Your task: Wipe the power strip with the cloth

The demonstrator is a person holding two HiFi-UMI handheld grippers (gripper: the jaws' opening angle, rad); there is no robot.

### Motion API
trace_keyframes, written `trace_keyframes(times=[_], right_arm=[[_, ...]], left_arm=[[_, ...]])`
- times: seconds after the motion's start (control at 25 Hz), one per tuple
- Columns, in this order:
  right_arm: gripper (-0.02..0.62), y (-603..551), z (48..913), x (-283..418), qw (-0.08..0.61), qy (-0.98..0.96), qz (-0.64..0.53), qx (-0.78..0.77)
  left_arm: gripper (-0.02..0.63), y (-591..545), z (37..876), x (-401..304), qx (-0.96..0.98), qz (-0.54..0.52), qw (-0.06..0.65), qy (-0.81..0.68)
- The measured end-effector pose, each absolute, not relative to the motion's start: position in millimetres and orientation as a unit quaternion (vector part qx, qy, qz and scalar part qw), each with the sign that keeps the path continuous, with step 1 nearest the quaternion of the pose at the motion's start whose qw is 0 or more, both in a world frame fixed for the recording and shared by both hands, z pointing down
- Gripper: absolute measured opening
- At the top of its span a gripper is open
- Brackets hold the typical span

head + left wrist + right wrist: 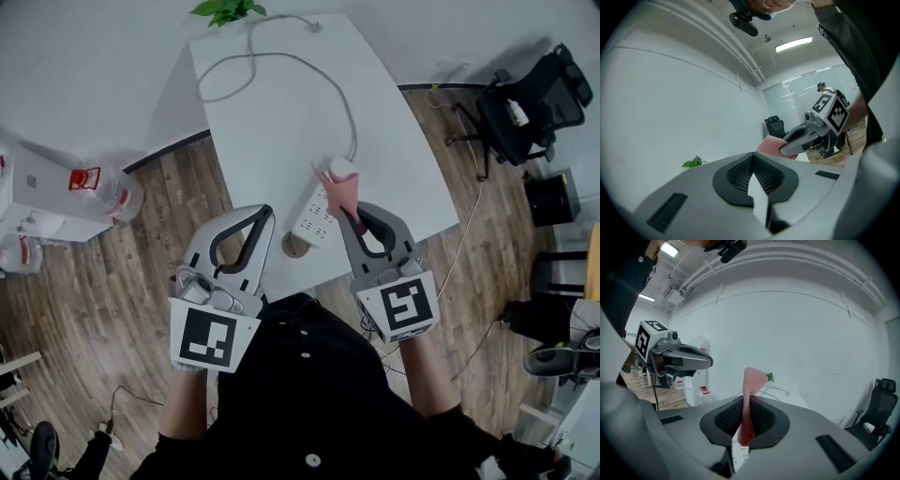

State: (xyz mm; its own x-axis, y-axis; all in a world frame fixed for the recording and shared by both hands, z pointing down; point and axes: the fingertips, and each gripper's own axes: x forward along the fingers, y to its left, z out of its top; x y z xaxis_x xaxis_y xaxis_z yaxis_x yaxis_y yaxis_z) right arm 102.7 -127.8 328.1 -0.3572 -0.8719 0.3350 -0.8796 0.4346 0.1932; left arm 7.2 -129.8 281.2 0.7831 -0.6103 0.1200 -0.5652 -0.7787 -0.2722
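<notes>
White tabletop [281, 103] on a wood-plank floor fills the middle of the head view, with a pale wall behind it.

The right gripper [353, 218] has its jaws clamped on a pink cloth [337, 181]. In the right gripper view the cloth [752, 379] sticks up out of the closed pads into free air, so by my reading it is not pressed on anything now. The left gripper [266, 212] sits at about 9 o'clock from the right one. Its pads meet with nothing between them, and it is clear of the table's things.

The power strip [315, 216], white, lies on the near part of the table at roughly 10 o'clock from the right gripper's tips, just beside them. The cloth's free end hangs over the strip's far end, though contact cannot be told from above. Its cable [281, 58] loops away toward 12 o'clock, where a small green plant [228, 9] stands. Water jugs [103, 190] sit at 9 o'clock, an office chair [525, 108] at 2 o'clock.

As I judge it, the cloth is in hand and the strip is within reach. Bringing the cloth down onto the strip and stroking along it is what remains.
</notes>
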Motion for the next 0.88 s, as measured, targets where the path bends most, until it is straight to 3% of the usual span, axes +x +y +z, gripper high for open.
trace_keyframes(times=[0.88], right_arm=[[0.049,-122,336,90,0.208,-0.831,0.007,0.516]], left_arm=[[0.012,-126,291,11,-0.94,-0.106,0.104,0.308]])
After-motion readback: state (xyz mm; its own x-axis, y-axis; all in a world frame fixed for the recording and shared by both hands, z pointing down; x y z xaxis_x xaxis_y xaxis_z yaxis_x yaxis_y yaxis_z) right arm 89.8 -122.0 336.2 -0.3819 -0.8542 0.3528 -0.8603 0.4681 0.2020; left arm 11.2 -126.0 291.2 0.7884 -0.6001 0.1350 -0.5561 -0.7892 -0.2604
